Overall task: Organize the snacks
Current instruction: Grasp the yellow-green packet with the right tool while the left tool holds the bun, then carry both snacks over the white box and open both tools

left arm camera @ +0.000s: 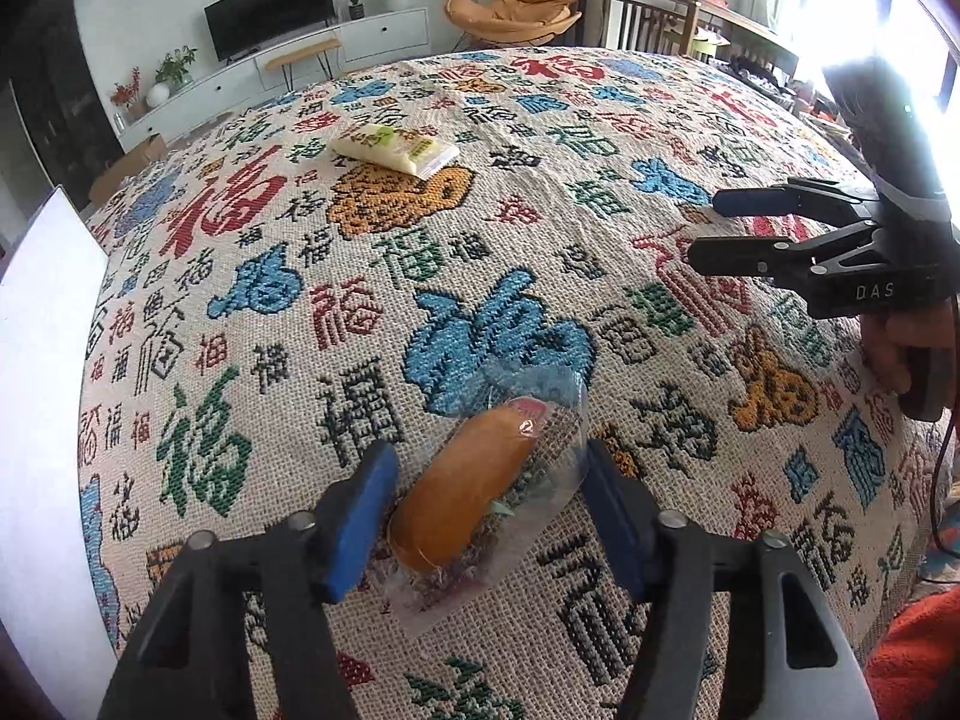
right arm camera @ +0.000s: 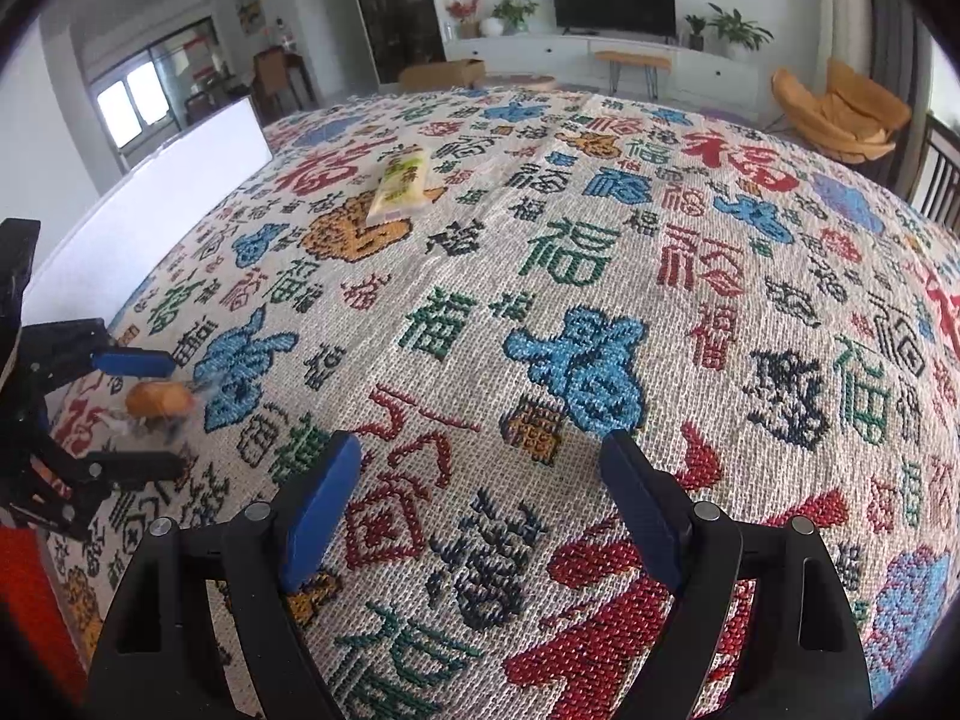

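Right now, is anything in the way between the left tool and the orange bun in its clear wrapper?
Nothing visible. The orange bun in its clear plastic wrapper already lies between the left tool's blue pads on the patterned woven tablecloth, and the pads are not pressing on it yet.

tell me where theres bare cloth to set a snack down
Free: the wide stretch of cloth between the pale green packet and the right tongs. Crowded: the near-left corner, where the left tongs straddle the wrapped bun.
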`<state>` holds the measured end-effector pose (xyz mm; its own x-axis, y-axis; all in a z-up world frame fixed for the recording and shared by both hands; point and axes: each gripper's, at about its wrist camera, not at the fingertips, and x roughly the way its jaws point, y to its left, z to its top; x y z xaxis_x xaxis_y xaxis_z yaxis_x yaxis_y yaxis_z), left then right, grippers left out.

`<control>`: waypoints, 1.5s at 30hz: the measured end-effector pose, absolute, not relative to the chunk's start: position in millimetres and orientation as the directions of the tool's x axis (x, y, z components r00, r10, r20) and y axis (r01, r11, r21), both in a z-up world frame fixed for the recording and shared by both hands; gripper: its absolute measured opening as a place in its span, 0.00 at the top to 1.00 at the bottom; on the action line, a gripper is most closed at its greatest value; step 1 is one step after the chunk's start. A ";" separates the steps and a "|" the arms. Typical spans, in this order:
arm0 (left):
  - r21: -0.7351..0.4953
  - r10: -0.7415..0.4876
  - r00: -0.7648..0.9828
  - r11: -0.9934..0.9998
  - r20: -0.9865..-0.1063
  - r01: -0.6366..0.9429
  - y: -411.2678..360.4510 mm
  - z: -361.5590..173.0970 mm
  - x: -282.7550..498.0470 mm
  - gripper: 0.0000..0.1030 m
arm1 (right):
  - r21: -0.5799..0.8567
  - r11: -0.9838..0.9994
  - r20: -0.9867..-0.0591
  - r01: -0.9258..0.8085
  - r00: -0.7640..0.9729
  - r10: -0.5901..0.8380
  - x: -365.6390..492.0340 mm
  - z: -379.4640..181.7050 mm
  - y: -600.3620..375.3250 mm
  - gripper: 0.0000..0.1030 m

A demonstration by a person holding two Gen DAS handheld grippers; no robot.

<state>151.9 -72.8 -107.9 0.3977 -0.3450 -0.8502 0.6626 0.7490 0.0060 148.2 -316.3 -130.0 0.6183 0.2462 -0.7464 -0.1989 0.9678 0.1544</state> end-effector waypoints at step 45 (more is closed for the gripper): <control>-0.386 -0.191 0.734 0.917 -0.651 -0.103 262.2 25.4 131.1 0.68 | 0.428 0.675 -0.656 -0.601 0.307 0.690 247.4 48.3 25.1 0.71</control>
<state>131.1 262.2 25.4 0.7342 -0.1914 -0.6514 -0.1034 0.9167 -0.3860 247.4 25.1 48.3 0.3071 0.6897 -0.6558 -0.6014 0.6747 0.4279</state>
